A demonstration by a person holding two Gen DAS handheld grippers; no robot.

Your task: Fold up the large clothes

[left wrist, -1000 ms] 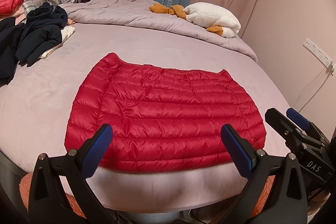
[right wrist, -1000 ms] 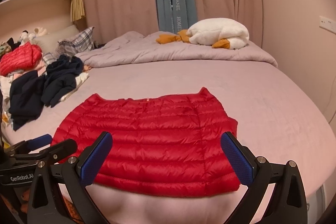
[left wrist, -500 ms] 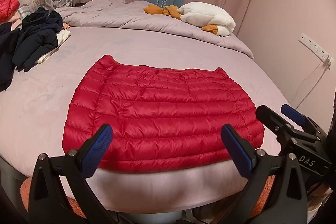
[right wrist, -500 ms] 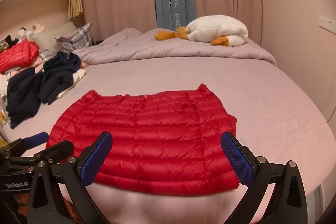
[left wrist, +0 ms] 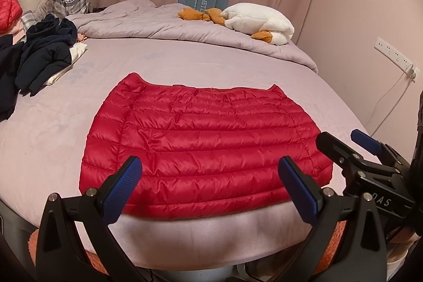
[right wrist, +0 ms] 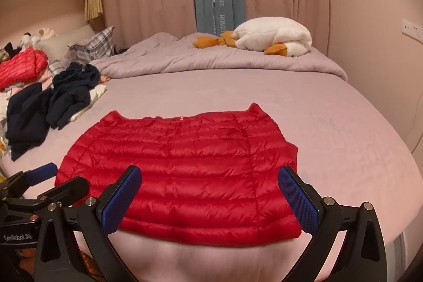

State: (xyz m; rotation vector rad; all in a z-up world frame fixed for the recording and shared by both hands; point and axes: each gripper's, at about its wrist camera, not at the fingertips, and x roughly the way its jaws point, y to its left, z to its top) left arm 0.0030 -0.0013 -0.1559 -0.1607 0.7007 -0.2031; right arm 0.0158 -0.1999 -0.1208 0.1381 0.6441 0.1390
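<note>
A red quilted down jacket (left wrist: 206,144) lies flat, folded into a wide rectangle, near the front edge of the bed (left wrist: 185,62); it also shows in the right wrist view (right wrist: 182,168). My left gripper (left wrist: 210,189) is open and empty, held just in front of and above the jacket's near hem. My right gripper (right wrist: 210,192) is open and empty at the same hem, further right. Each gripper shows in the other's view, the right one (left wrist: 354,149) at right and the left one (right wrist: 50,181) at left.
A pile of dark clothes (right wrist: 53,105) and another red jacket (right wrist: 21,65) lie at the bed's left. A folded grey duvet (right wrist: 211,60) with a white plush goose (right wrist: 272,36) lies at the back. Curtains hang behind; a wall with sockets (left wrist: 394,57) stands right.
Both grippers have risen and drawn slightly toward the jacket; it sits a little lower and nearer in both views. The jacket has not moved and the jaws stay open.
</note>
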